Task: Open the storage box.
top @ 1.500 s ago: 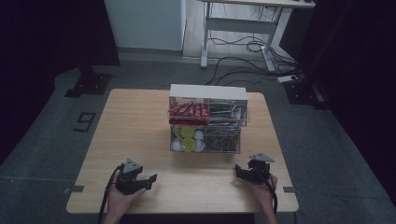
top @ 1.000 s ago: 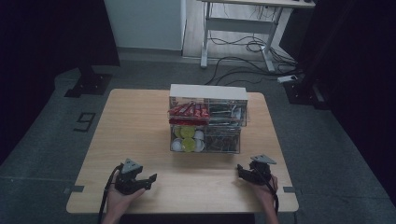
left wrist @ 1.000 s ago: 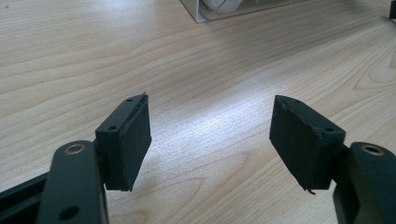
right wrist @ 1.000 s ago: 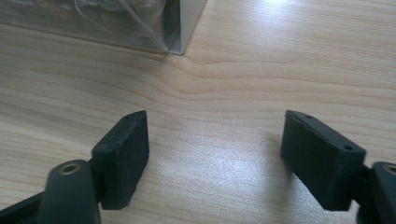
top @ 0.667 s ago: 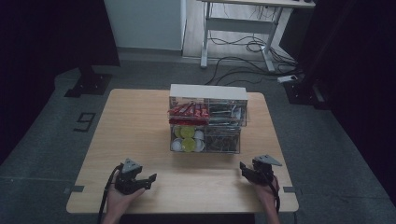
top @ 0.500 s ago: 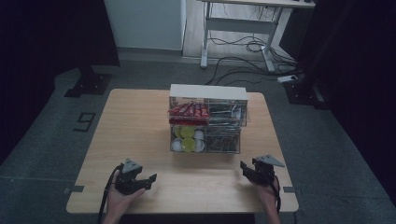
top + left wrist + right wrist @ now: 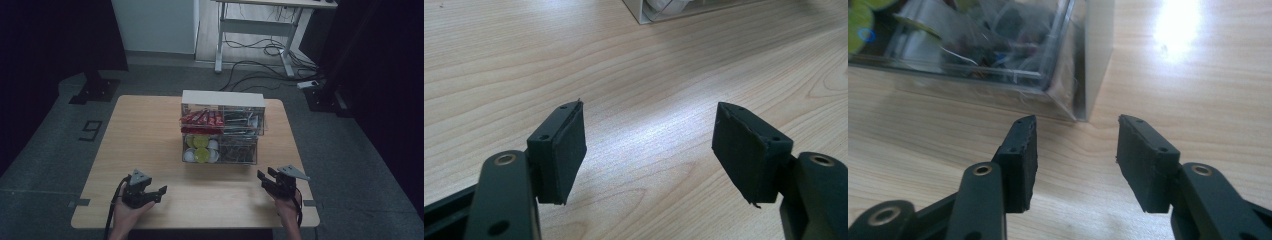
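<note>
Right gripper view looks along the right gripper, nothing between its part-open pads, which have just been closing — and straight ahead stands the near corner of the clear organizer box, close but apart. From above, the box's long side faces the person; the left gripper, jaws wide and empty, sits farther from it.

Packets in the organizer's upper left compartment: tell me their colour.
Red packets, clearest in the high view.
</note>
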Demonstrator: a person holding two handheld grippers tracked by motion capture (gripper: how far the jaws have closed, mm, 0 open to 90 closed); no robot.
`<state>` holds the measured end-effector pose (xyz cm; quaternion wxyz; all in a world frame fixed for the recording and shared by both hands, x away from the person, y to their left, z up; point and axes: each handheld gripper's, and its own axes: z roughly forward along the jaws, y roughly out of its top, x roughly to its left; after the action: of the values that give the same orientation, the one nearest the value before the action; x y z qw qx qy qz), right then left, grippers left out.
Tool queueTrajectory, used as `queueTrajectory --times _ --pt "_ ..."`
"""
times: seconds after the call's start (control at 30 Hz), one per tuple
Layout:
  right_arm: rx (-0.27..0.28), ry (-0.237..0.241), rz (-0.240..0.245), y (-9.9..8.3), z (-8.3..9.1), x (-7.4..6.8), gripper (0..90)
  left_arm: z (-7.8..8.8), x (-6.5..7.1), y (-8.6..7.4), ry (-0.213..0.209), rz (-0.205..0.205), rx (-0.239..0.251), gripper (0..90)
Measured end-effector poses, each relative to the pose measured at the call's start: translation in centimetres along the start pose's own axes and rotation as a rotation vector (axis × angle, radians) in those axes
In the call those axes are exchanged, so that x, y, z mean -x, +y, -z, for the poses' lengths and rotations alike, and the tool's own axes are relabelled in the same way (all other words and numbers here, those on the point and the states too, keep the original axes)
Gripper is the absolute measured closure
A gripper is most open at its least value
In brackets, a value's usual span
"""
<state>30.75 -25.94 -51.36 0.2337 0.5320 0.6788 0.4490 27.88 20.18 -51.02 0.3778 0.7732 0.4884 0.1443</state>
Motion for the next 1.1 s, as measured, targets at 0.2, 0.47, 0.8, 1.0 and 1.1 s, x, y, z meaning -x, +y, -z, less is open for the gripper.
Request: queueTrajectory --times 0.2,0.47,0.8,1.0,1.1 --pt "0.038 0.025 0.014 0.7 0.9 -0.9 57.1 -0.1 0.0 0.0 0.0 -0.001 -0.004 29.9" --pt "0.065 0.051 0.021 1.3 1.6 -1.6 68.7 -0.2 0.1 0.0 -0.003 -0.002 -0.005 29.8" --pt "0.082 0.103 0.054 1.7 1.7 -2.9 85.2 -0.5 0.1 -0.1 -0.014 0.0 -0.016 29.7" --pt "0.085 0.122 0.066 1.6 1.4 -3.6 88.4 -0.5 0.1 -0.1 -0.014 0.001 -0.021 29.6" --pt "0.085 0.136 0.07 1.7 1.2 -4.0 89.1 -0.6 0.1 -0.1 -0.014 0.0 -0.022 29.6"
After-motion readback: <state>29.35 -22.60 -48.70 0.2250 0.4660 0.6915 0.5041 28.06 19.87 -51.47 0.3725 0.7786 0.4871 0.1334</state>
